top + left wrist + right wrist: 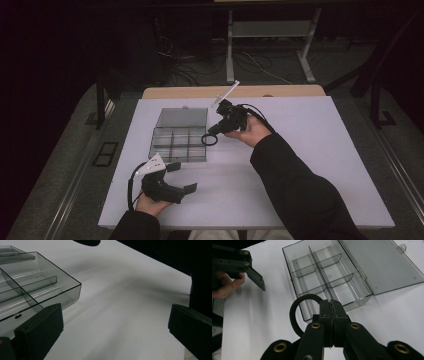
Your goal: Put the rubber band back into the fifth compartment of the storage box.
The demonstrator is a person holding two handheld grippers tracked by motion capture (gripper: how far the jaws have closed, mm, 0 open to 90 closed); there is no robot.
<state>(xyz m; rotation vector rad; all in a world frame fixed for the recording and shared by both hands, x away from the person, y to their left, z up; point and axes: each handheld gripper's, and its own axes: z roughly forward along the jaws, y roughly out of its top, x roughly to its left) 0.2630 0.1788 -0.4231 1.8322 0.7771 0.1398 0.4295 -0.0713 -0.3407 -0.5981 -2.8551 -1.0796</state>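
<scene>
Black ring (pixel 295 312) pinched in the right gripper's (pixel 331 305) closed jaws above the clear box (pixel 324 275); the left gripper (pixel 115 322) hangs wide open, empty, over the white desk (pixel 310 150).

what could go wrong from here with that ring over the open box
1. The right gripper pinches the black ring only at one edge, so most of it hangs free; it could twist or slip out.
2. The clear compartment box has narrow sections, and the ring looks wide next to them, so it may catch on a divider rather than drop in.
3. The left gripper is open and off the box, so a nudge could slide the box.
</scene>
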